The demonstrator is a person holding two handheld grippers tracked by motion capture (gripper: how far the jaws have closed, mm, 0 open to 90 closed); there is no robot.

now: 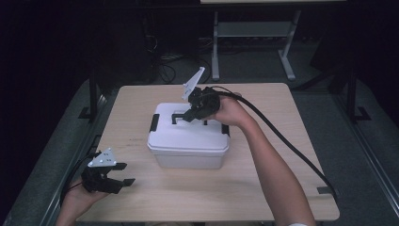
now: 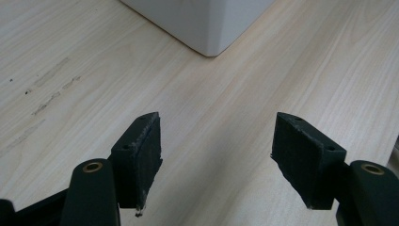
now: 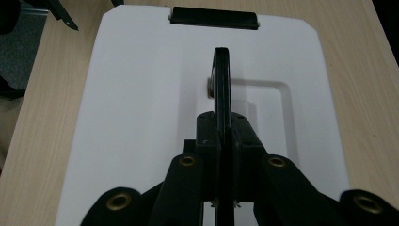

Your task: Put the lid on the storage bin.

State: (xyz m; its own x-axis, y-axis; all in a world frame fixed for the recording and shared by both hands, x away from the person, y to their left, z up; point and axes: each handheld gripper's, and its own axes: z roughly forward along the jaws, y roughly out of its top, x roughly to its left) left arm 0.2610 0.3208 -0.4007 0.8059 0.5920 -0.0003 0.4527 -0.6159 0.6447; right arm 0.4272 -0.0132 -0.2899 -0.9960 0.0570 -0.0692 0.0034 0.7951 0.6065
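A white lidded box (image 1: 188, 141) sits mid-table with black latches at its ends and a black carry handle (image 3: 221, 80) on the lid. My right gripper (image 1: 192, 114) is over the lid, shut on that handle, which stands raised on edge between the jaws; the same gripper (image 3: 224, 123) clamps it in the right gripper view. My left gripper (image 1: 123, 173) rests low at the table's front left, open, nothing between its fingers. In the left gripper view it (image 2: 216, 155) faces bare wood with the box corner (image 2: 207, 28) ahead.
The wooden table (image 1: 263, 174) has free surface in front of and beside the box. The right gripper's black cable (image 1: 291, 146) trails across the right side. A latch (image 3: 214, 18) sits on the lid's far end. A metal desk frame (image 1: 254, 42) stands behind.
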